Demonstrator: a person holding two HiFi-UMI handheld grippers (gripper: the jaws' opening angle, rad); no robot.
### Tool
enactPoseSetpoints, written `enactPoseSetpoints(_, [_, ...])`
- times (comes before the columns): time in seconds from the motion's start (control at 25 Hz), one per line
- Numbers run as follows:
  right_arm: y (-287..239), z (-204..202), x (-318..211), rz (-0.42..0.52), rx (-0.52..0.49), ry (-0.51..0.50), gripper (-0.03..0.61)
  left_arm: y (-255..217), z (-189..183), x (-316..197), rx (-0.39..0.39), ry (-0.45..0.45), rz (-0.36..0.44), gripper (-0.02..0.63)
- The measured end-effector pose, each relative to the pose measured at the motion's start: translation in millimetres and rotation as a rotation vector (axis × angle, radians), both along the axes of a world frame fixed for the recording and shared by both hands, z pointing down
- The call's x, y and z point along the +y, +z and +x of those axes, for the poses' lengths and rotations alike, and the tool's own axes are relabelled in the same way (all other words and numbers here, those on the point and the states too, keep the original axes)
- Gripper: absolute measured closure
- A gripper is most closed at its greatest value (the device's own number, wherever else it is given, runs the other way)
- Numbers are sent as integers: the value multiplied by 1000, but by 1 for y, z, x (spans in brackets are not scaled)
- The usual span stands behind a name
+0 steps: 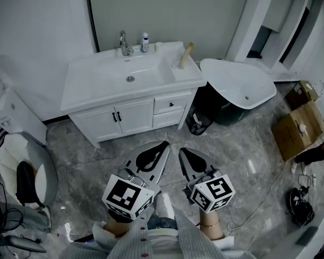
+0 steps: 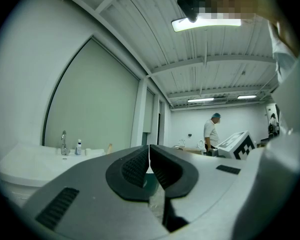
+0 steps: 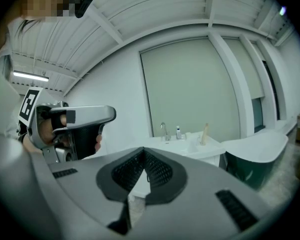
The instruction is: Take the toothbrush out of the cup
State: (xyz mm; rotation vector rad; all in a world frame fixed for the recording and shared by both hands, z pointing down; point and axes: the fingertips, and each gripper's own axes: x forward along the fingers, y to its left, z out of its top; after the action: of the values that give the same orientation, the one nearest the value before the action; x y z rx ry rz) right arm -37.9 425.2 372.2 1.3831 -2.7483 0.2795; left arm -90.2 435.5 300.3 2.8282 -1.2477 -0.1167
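You'll see the toothbrush [image 1: 186, 54] as a tan stick, leaning tilted on the right end of the white counter [image 1: 91, 90], right of the basin [image 1: 130, 74]. You can't make out its cup against the white.

The left hand-held gripper [image 1: 165, 144] and right hand-held gripper [image 1: 181, 151] hung side by side, facing a white worktop [image 1: 91, 85] with a tap [image 1: 124, 43] and a tilted toothbrush [image 1: 186, 55]; a bathtub [image 1: 242, 85] stood beside it.

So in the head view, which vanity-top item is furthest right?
The toothbrush, leaning near the counter's right edge; the bottle and faucet stand behind the basin.
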Motion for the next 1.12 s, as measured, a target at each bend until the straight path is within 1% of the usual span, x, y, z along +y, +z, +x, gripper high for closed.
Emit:
enactPoseSetpoints(0.2, [-1,3,-45,-5,-8,18,567,-3,-1,-49,-1,8,8,592])
enactPoseSetpoints(0.68, [-4,8,-169,-26,4,70,566,-4,-8,-182,-8,28,-7,592])
enactPoseSetpoints(0.96, [1,4,-228,-33,-13,95,566,0,-14,-241,-21,48,-5,592])
enactPoseSetpoints(1.12, [4,1,-251,-31,-20,117,566,3,-19,-266,-23,61,4,592])
